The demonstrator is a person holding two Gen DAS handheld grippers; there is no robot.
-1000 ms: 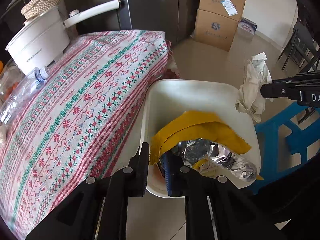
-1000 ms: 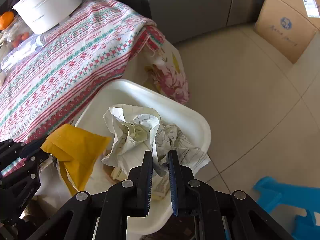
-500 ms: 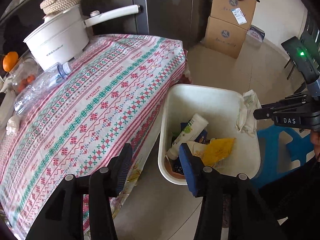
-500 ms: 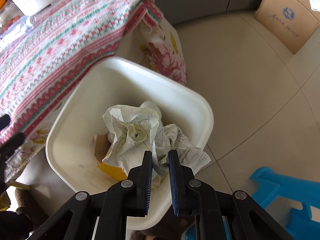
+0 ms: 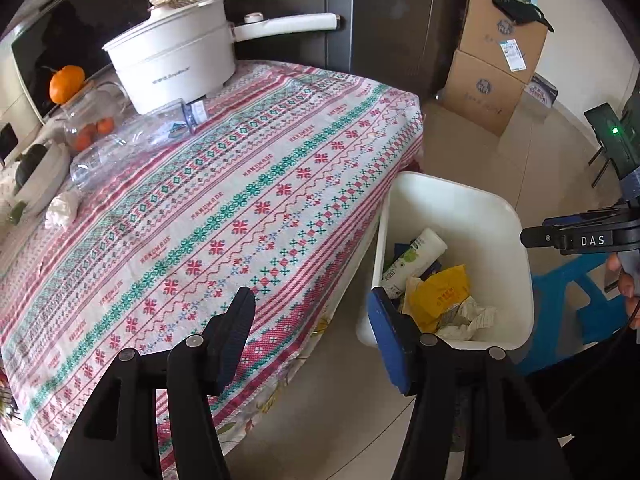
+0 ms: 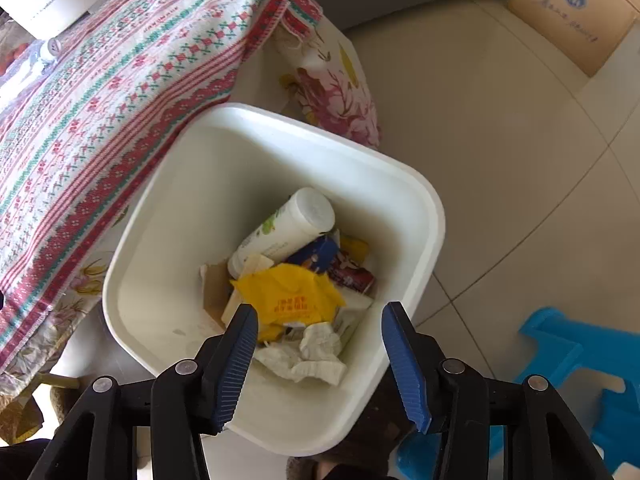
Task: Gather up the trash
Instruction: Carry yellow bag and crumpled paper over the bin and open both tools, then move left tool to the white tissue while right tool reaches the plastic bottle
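On the far left of the bench point(image 5: 248, 184), a crumpled tissue point(image 5: 62, 210) is lying beside a clear plastic bottle point(image 5: 132, 140), with a white pot point(image 5: 172, 60) standing behind them. My left gripper point(image 5: 310, 336) is hanging over the bench's cloth-covered edge, its jaws opening with nothing between them. Just right of the bench, the white bin point(image 6: 400, 176) is sitting on the floor, holding a white tube point(image 6: 288, 228), a yellow wrapper point(image 6: 288, 296) and crumpled paper point(image 6: 308, 354). My right gripper point(image 6: 320, 360) is pointing down over the bin, its jaws opening and empty, the paper lying below them. At far right, a blue stool point(image 6: 580, 356) is standing.
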